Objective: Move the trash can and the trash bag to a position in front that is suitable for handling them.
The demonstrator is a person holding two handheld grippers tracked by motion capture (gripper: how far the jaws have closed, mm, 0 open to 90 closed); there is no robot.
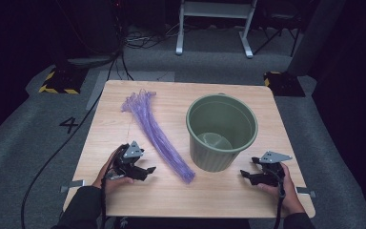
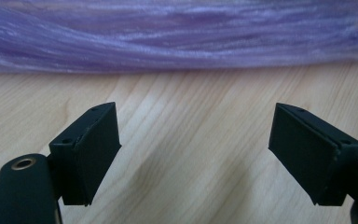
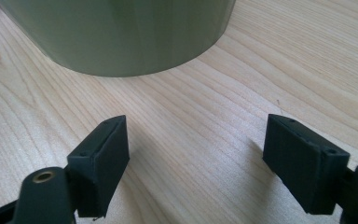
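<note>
A long bundle of purple plastic strands [image 1: 157,133] lies slantwise on the wooden table [image 1: 124,95], from the back left toward the front middle. To its right stands a green bucket [image 1: 222,132], upright with nothing in it. My left gripper [image 1: 148,170] rests on the table left of the bundle's near end, open, pointing at the strands [image 2: 177,37]. Its jaws stand wide apart with only bare wood between them [image 2: 193,140]. My right gripper [image 1: 246,174] sits at the front right, open, aimed at the bucket's base [image 3: 116,32], nothing between its jaws.
The table's front edge runs just under both hands. Beyond the table lie grey carpet, cables, a white stand's legs [image 1: 214,28] and yellow-black striped foot plates [image 1: 57,83]. A "4" [image 1: 69,125] is marked on the floor at left.
</note>
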